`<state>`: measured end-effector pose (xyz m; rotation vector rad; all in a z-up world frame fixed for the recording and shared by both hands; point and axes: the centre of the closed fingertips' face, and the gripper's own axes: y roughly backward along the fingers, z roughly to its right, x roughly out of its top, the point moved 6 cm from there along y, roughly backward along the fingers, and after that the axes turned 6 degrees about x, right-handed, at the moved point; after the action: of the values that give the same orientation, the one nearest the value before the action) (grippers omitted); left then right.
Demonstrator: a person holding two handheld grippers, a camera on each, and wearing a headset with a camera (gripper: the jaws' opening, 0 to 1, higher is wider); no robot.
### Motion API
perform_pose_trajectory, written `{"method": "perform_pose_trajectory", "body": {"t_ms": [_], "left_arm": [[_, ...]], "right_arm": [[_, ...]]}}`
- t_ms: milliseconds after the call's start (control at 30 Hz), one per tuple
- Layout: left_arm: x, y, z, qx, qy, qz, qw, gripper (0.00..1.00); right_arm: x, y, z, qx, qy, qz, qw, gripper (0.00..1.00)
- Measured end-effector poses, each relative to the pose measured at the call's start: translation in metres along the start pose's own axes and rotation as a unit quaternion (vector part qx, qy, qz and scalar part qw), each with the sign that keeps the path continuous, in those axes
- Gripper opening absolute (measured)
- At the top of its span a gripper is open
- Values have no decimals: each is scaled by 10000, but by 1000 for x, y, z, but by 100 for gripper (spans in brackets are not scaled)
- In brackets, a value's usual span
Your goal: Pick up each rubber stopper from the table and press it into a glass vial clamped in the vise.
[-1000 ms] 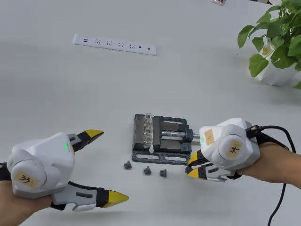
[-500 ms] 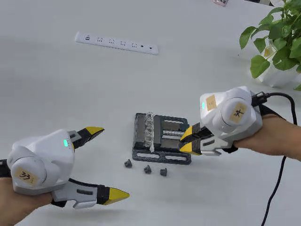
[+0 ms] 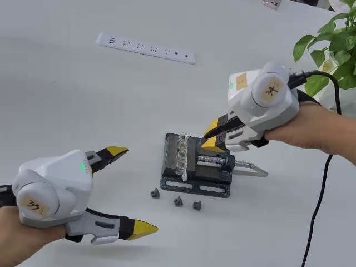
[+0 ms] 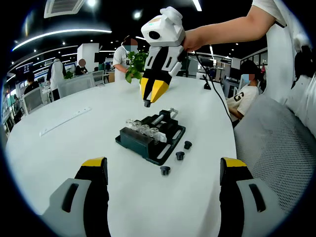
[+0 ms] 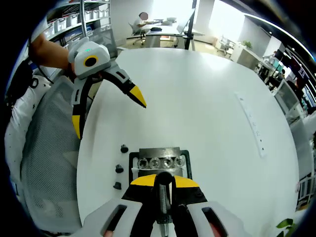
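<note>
A dark vise (image 3: 214, 177) on the white table clamps a row of several clear glass vials (image 3: 182, 155), also seen in the left gripper view (image 4: 143, 129) and the right gripper view (image 5: 160, 162). Three dark rubber stoppers (image 3: 155, 193) (image 3: 178, 201) (image 3: 197, 205) lie on the table in front of the vise. My right gripper (image 3: 209, 138) hovers over the vise's screw side, just right of the vials, shut on a small dark stopper (image 4: 146, 103) at its tips. My left gripper (image 3: 131, 189) stands open and empty, left of the stoppers near the table.
A white power strip (image 3: 146, 48) lies at the back. A potted plant (image 3: 334, 44) stands at the far right. The right gripper's black cable (image 3: 320, 206) trails down the right side. The vise handle (image 3: 251, 167) sticks out to the right.
My right gripper rose from the table at the vise's front right corner and moved back and up, now above the vise. The left gripper has barely shifted.
</note>
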<state>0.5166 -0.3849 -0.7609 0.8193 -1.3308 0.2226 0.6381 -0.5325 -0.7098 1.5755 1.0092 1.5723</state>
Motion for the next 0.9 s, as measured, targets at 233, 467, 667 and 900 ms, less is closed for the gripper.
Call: {"method": "perform_pose_trajectory", "body": {"t_ms": [233, 467, 667, 900], "left_arm": [[2, -2, -2, 46, 63, 72, 9999, 93], [0, -2, -5, 74, 103, 92, 9999, 93], [-2, -3, -6, 76, 120, 96, 9999, 93], [-5, -3, -8, 88, 159, 101, 9998, 93]], "right_arm": [[8, -7, 12, 64, 79, -47, 9999, 7], [10, -17, 21, 120, 112, -119, 9998, 7], [11, -26, 25, 182, 106, -173, 9996, 7], [10, -33, 29, 227, 108, -235, 9994, 7]]}}
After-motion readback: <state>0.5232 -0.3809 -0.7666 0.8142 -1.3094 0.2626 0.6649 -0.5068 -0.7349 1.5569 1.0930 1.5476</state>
